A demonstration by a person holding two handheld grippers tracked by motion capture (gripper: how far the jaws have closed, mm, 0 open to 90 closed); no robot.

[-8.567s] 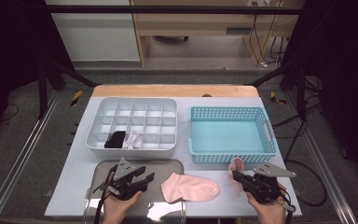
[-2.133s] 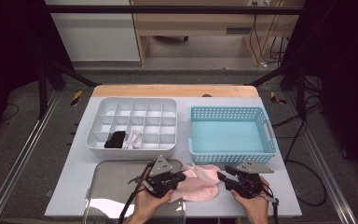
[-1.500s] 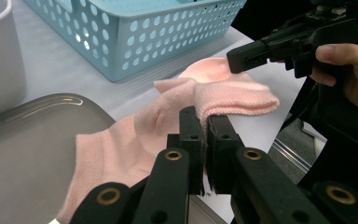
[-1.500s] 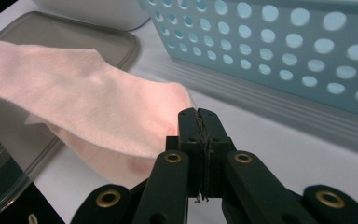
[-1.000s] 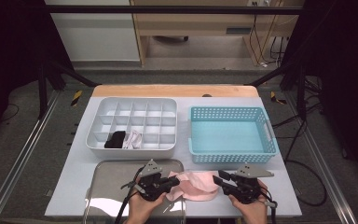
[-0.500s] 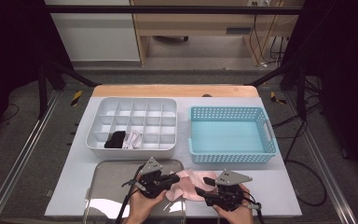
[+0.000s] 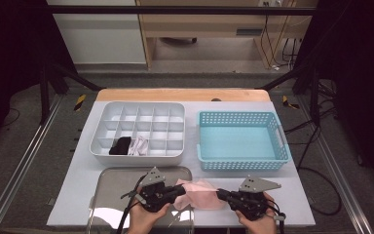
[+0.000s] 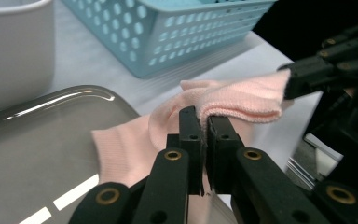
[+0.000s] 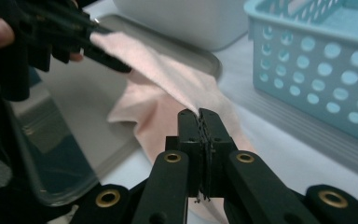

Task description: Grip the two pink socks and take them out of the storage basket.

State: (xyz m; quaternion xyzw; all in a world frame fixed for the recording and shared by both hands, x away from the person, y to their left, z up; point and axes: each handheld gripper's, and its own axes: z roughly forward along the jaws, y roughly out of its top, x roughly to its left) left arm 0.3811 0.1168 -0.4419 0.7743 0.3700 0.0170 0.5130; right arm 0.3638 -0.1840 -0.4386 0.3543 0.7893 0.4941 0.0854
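Note:
A pink sock (image 7: 198,194) hangs stretched between my two grippers at the table's near edge, partly over the metal tray. My left gripper (image 7: 180,189) is shut on a fold of the sock (image 8: 242,98); its jaws (image 8: 203,122) pinch the fabric. My right gripper (image 7: 220,194) has just been closing, and its jaws (image 9: 199,114) now pinch the sock's (image 9: 158,79) other edge. Each gripper view also shows the opposite gripper, the right one (image 8: 307,74) and the left one (image 9: 112,63), holding the cloth.
A white compartment tray (image 7: 136,109) at the back left holds a black item (image 7: 120,145) and a white item (image 7: 139,145). A teal basket (image 7: 243,117) stands at the back right. A shiny metal tray (image 7: 112,195) lies under my left hand.
The right gripper reached left to the sock, shut on its edge and drew back to the right. The sock now stretches between the two grippers. The left gripper rose slightly.

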